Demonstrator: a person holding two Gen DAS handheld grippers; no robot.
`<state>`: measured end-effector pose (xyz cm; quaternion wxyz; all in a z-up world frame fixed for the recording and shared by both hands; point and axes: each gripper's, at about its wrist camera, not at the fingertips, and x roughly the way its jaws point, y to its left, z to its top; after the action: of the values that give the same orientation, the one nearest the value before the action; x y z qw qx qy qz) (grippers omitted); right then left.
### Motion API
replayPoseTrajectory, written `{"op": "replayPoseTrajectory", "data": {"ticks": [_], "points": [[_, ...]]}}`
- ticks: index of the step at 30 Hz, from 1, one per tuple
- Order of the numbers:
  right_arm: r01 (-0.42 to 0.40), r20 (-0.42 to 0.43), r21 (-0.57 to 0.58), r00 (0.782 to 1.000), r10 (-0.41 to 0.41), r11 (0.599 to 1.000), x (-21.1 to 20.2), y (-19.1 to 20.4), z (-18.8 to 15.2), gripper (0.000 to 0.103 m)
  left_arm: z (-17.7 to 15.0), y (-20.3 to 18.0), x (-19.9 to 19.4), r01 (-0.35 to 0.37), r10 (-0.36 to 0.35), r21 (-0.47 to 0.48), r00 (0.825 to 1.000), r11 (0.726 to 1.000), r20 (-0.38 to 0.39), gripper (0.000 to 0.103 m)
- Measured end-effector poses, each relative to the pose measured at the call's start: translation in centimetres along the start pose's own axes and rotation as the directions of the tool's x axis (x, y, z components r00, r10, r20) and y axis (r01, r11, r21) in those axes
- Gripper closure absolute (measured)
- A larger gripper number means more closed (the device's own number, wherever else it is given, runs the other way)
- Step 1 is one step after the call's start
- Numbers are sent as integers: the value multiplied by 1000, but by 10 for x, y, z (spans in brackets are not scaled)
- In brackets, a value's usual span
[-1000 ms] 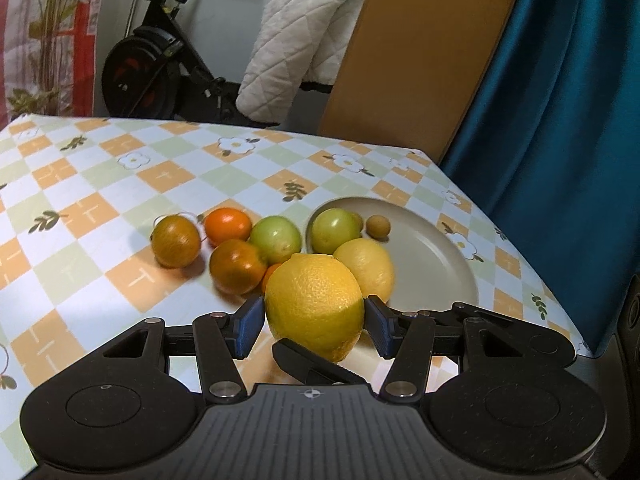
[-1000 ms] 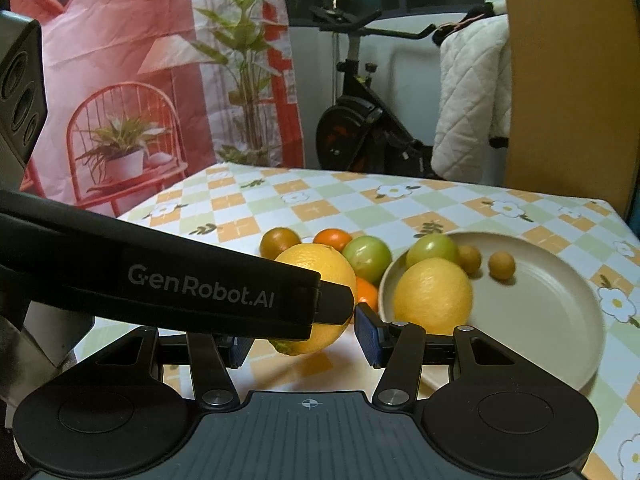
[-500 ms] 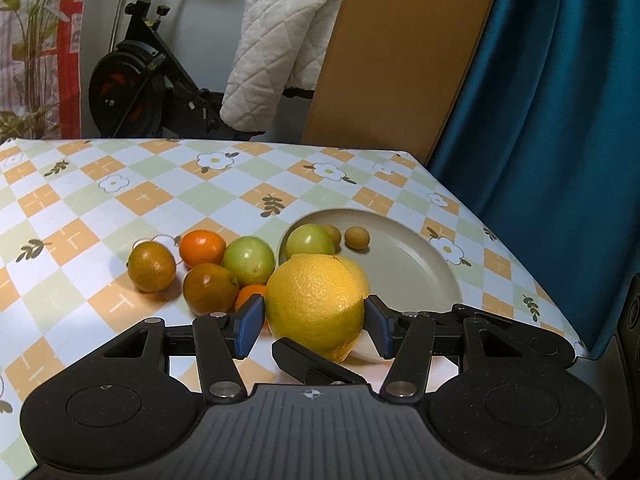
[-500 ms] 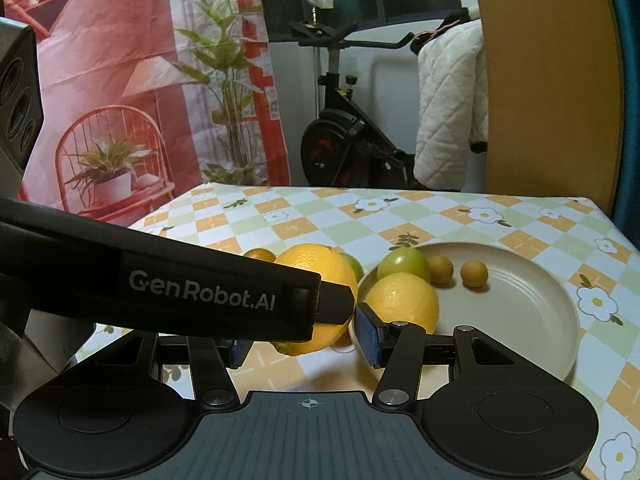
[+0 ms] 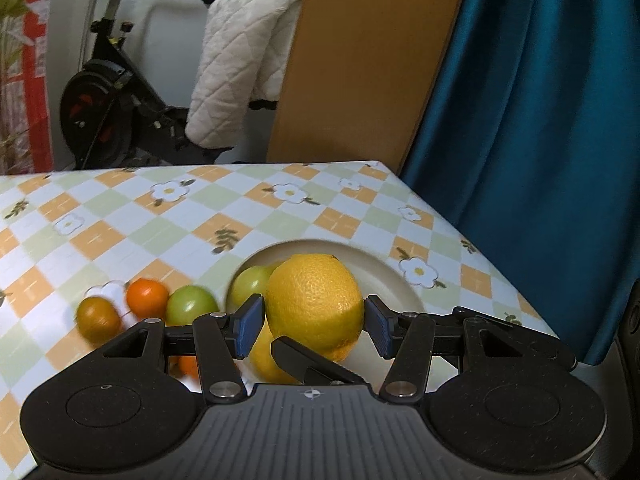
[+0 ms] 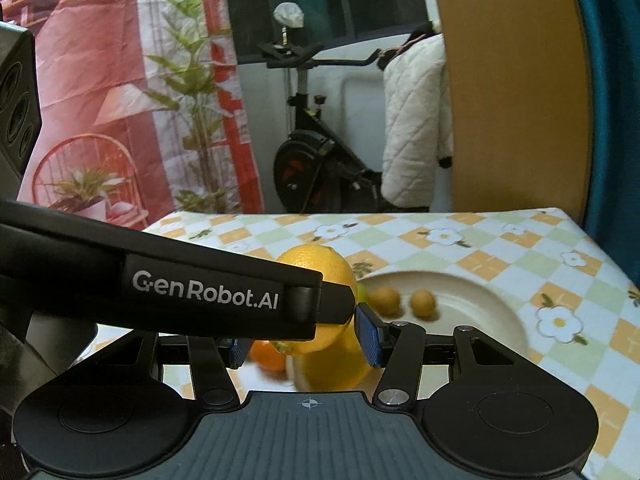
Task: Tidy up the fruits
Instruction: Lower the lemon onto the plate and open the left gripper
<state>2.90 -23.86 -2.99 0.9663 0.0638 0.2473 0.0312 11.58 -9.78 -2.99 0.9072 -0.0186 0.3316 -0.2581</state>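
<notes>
Left wrist view: the left gripper (image 5: 313, 325), fingers clamped on the big lemon (image 5: 315, 302), has carried it from the loose fruit toward the plate (image 5: 404, 284) at twelve o'clock, nearly ready to set down; the right gripper (image 6: 304, 338) holds nothing I can tell.

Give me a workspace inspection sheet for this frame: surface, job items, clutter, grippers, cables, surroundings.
Surface: table under a checked, flowered cloth.
Job's things: large yellow citrus held above the beige plate; another yellow fruit beneath it; a green fruit and two small brown fruits on the plate; orange, green and brownish fruits on the cloth beside it.
Clutter: nothing seen.
Grippers: left gripper shut on the citrus; right gripper alongside, grip unclear.
Cables: nothing seen.
Surroundings: exercise bike, white quilted garment, wooden panel, teal curtain.
</notes>
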Motion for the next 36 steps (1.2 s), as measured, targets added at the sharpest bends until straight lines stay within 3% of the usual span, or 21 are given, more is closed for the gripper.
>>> {"op": "replayPoseTrajectory", "data": {"ticks": [16,36], "points": [[66,-38,75,997,-63,995,38,-69,2,54,19,-18,67,28,-25,36,996,999,-80,46],[71,-130,104,990,-58,992,68,-79,-13,54,13,-14,94,-20,29,60,988,998,-152,45]]}}
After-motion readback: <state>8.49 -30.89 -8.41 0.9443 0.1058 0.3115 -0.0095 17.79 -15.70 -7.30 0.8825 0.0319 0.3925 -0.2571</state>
